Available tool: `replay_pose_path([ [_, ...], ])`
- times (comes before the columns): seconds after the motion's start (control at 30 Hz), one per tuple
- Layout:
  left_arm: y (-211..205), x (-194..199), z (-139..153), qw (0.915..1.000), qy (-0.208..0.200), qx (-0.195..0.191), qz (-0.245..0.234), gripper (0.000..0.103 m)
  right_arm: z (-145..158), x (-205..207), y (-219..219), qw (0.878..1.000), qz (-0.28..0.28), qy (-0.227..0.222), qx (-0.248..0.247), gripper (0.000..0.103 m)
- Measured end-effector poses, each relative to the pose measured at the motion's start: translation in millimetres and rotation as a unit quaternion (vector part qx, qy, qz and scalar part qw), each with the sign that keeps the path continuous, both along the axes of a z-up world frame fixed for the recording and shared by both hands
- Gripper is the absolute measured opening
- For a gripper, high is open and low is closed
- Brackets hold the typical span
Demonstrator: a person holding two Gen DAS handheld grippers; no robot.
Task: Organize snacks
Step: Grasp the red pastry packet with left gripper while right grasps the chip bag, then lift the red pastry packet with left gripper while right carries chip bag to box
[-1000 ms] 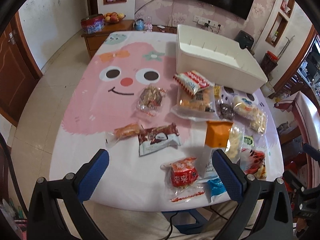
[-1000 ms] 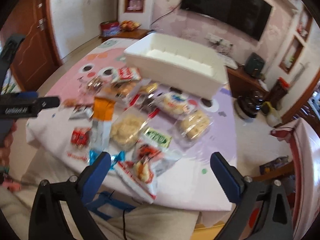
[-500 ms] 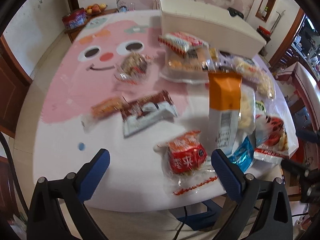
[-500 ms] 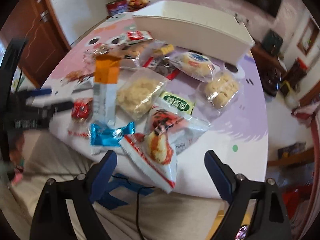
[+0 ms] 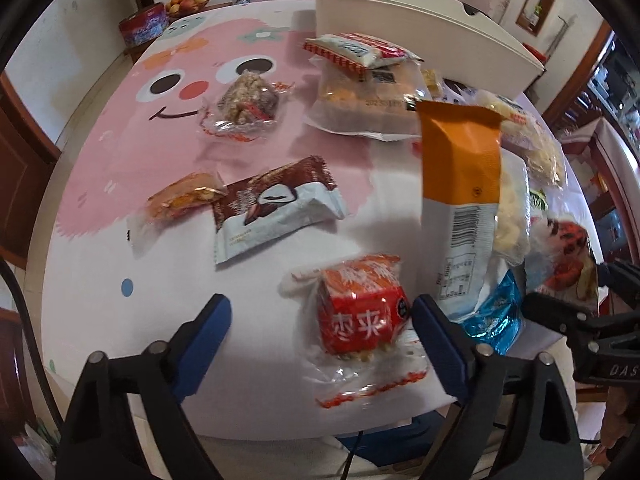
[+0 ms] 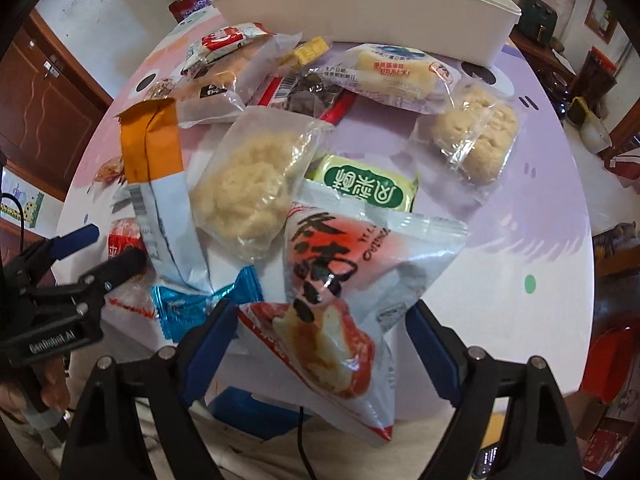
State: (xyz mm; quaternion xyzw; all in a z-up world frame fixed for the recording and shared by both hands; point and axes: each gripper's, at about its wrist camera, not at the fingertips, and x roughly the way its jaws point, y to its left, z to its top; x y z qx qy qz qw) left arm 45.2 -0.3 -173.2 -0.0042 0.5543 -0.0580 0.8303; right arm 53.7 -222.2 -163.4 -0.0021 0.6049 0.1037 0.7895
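The red snack packet [image 5: 360, 312] lies near the table's [image 5: 100, 264] front edge, between the closing, still-spread fingers of the left gripper [image 5: 322, 320]; the red-and-white pastry bag [image 6: 340, 300] sits likewise inside the closing right gripper [image 6: 320, 332], neither pinched

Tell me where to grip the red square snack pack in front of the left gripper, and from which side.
Grip the red snack pack across its boxy middle, coming from above. It lies flat; its clear wrapper ends are thin and floppy. The left gripper is closing, the block between its fingers but nearer the right one, untouched.
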Motion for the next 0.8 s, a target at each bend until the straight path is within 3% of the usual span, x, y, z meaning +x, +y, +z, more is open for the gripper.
replay_pose_path([
  [0.23, -7.4, -0.1, -2.4, 0.9999, 0.008, 0.002, -0.012, 0.072, 1.6, 1.5, -0.9, 1.0, -0.014, -0.015, 0.001, 0.08],
  [0.33, -3.0, 1.4, -5.7, 0.9999, 0.015, -0.007, -0.004, 0.059, 2.1, 0.8, 2.8, 1.0, -0.012, -0.025, -0.009, 0.078],
  [0.53, 0.9, 3.7, -9.1, 0.9998, 0.016, -0.011, 0.002, 0.057, 2.6, -1.4, 8.6, 0.999, -0.017, -0.042, -0.016, 0.074],
  [0.6, 0.4, 2.8, -8.6, 0.9998, 0.015, -0.008, 0.001, 0.05, 2.9, -1.5, 9.1, 0.999, -0.016, -0.045, -0.017, 0.07],
  [0.8, 2.3, 0.3, -7.1, 0.9999, 0.013, -0.006, 0.005, 0.048, 5.5, -3.2, 4.8, 0.998, -0.022, -0.056, -0.027, 0.053],
])
